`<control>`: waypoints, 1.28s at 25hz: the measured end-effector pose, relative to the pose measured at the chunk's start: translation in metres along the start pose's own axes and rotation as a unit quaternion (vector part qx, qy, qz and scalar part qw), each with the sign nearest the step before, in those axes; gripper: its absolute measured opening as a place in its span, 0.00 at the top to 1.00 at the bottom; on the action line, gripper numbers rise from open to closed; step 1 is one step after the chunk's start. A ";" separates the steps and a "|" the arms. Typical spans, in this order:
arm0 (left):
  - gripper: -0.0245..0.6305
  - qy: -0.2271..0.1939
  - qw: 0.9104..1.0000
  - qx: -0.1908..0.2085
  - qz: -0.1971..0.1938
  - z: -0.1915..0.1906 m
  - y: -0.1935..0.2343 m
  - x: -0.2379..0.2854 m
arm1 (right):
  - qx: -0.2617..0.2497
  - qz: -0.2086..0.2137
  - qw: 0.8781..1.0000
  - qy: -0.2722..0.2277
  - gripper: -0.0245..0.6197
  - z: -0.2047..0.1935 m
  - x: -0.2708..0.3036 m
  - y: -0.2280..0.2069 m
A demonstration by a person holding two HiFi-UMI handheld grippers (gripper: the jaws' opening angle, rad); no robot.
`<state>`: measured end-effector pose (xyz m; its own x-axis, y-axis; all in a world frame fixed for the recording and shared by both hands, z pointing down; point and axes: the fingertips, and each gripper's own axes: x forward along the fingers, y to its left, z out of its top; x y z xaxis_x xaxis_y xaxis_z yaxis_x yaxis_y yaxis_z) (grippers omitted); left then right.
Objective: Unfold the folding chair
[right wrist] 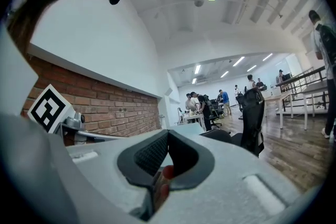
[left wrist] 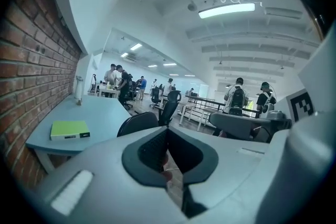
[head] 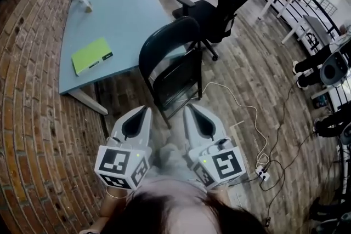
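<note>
While the black folding chair stands folded on the floor just beside the blue bench, the left hand-held gripper and right hand-held gripper hover near that bench, jaws pressed together, empty.

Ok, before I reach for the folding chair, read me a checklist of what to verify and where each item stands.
1. Folding chair in view, folded, standing by the table: ok.
2. Left gripper open for a grasp: not ok, shut and empty.
3. Right gripper open for a grasp: not ok, shut and empty.
4. Either gripper on the chair: not ok, both are short of it.
5. White cable clear of the chair's feet: cannot tell.
6. Table edge leaves room to unfold: cannot tell.
</note>
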<state>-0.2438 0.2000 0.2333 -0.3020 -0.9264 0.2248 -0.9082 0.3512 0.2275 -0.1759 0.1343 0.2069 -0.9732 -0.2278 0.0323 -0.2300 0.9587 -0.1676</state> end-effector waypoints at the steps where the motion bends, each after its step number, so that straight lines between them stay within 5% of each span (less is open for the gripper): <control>1: 0.96 -0.002 1.000 0.003 -0.006 0.005 0.002 0.011 | 0.003 -0.003 1.000 -0.003 0.97 0.003 0.008 -0.008; 20: 0.96 -0.012 1.000 -0.018 0.016 0.050 0.070 0.134 | 0.051 -0.032 0.998 0.014 0.97 -0.007 0.097 -0.107; 32: 0.96 0.032 0.999 0.008 -0.034 0.060 0.119 0.206 | 0.079 -0.100 0.991 0.028 0.92 -0.027 0.144 -0.140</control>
<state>-0.4316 0.0429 0.2499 -0.2207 -0.9376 0.2686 -0.9308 0.2847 0.2291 -0.2843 -0.0283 0.2613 -0.9083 -0.3965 0.1336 -0.4184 0.8555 -0.3052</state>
